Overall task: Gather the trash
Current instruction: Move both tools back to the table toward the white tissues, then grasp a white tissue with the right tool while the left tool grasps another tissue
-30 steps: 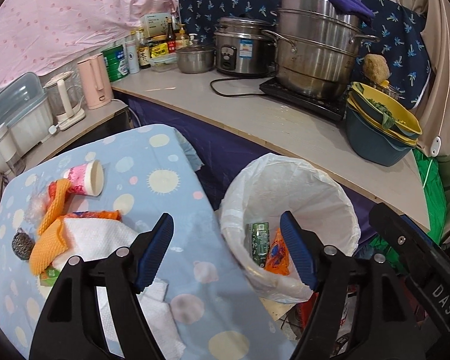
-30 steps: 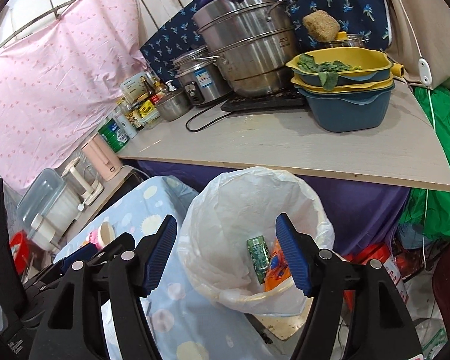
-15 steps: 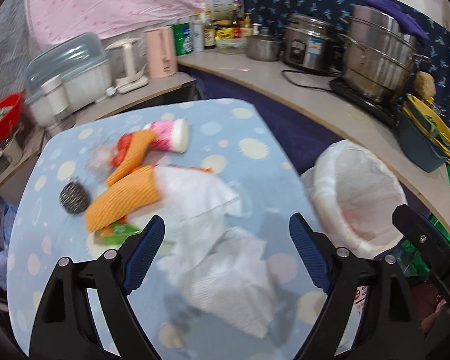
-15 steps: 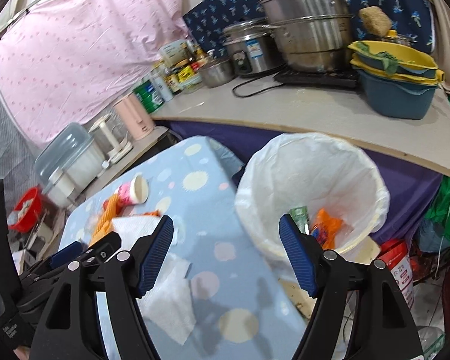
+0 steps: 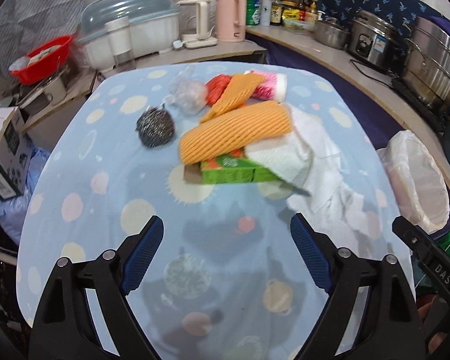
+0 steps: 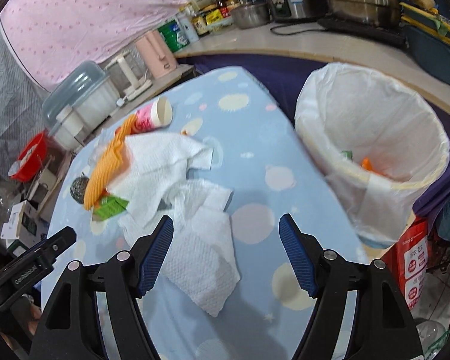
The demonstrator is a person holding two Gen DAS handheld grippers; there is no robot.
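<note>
Trash lies heaped on the blue dotted tablecloth (image 5: 105, 210): an orange foam net (image 5: 237, 132), a green carton (image 5: 231, 172), white paper towels (image 5: 315, 162), a steel scourer (image 5: 155, 126), a pink paper cup (image 5: 268, 85) and a clear wrapper (image 5: 187, 94). My left gripper (image 5: 226, 219) hovers open over bare cloth, short of the carton. My right gripper (image 6: 226, 219) is open above a crumpled paper towel (image 6: 207, 258), holding nothing. The white-lined bin (image 6: 315, 96) stands off the table's right edge with a green packet (image 6: 348, 154) and an orange wrapper (image 6: 369, 165) inside.
A counter (image 5: 315, 48) curves behind the table, carrying a rice cooker (image 5: 375, 45), steel pots (image 5: 432, 69), a pink kettle (image 5: 229, 15) and bottles. A lidded dish box (image 5: 129, 30) and a red basin (image 5: 42, 57) stand at the left. A red bag (image 6: 411, 258) sits below the bin.
Both grippers swung left from over the bin to above the table and dropped lower. The trash heap now fills both views. The left jaws stand a little wider.
</note>
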